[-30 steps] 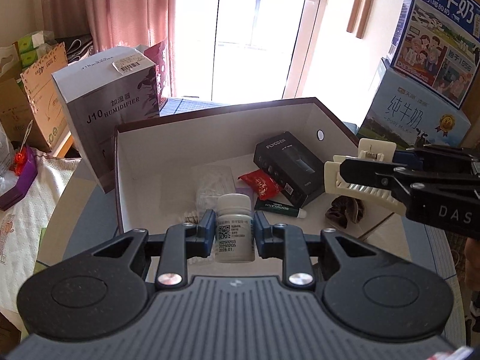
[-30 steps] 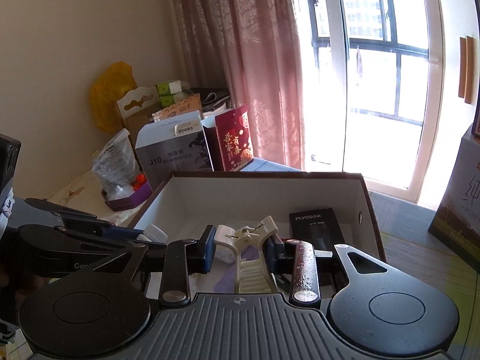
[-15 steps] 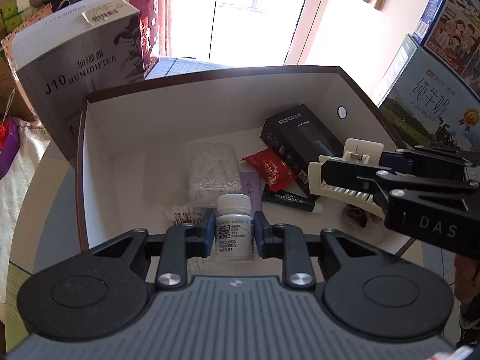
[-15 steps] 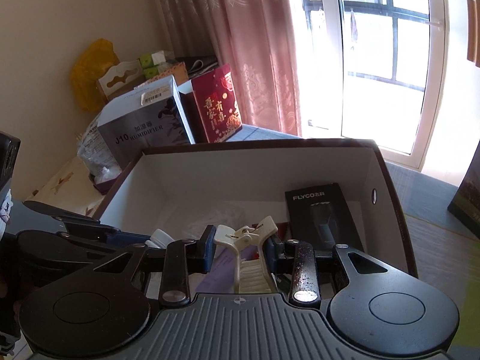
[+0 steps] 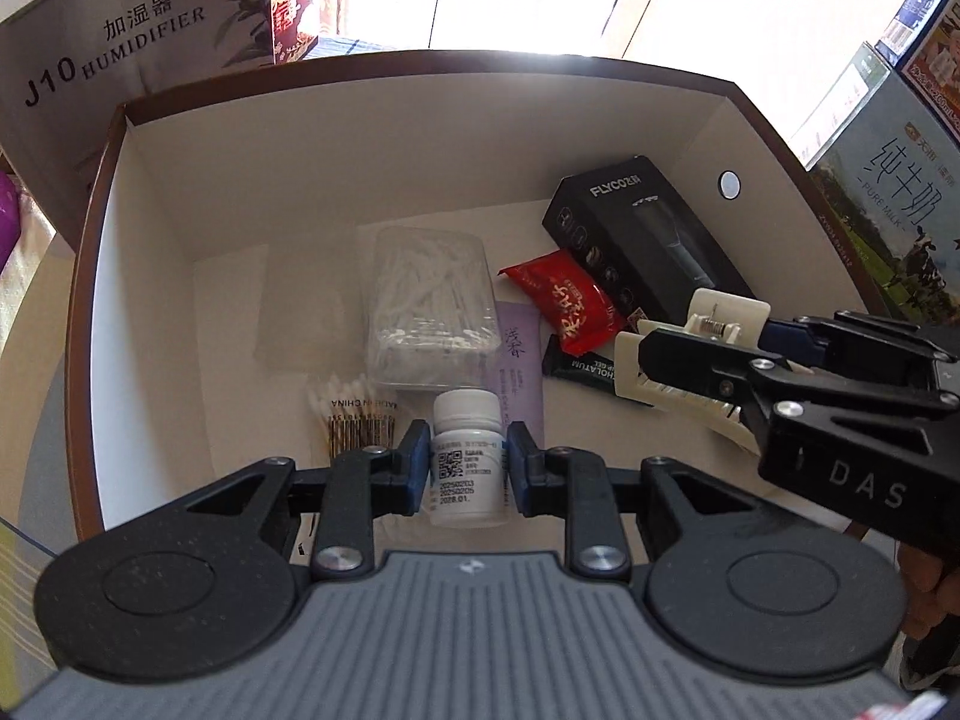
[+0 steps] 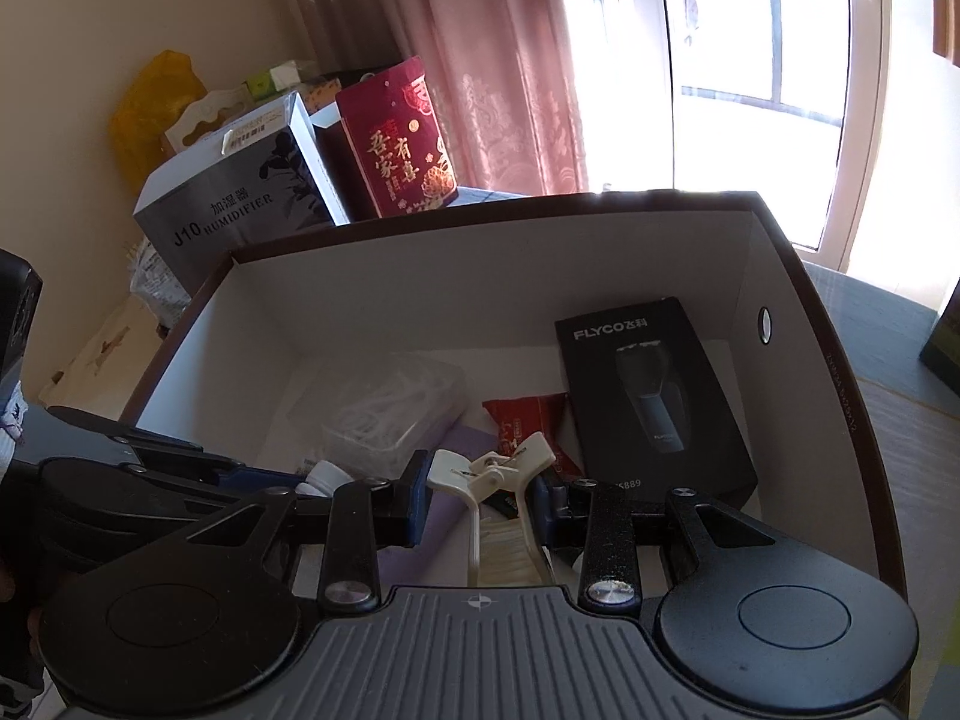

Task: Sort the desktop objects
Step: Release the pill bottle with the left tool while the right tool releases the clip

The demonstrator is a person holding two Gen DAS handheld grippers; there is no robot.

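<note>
We hold the white bottle (image 5: 468,459) upright in our left gripper (image 5: 468,468), clamped above the box (image 5: 420,138) floor's near edge, while our right gripper (image 6: 480,501) pinches the cream clip (image 6: 489,474).

Partly covered items in the brown-rimmed white cardboard box (image 5: 420,138)
At lower centre of the left wrist view, the small white pill bottle (image 5: 467,462) hides part of the pale purple sachet (image 5: 519,354); its fine print is too small to read. Right of centre, the cream plastic clip (image 5: 690,354) covers one end of the black tube (image 5: 579,367). The grey humidifier carton (image 5: 90,48) is cut off at the upper left edge
</note>
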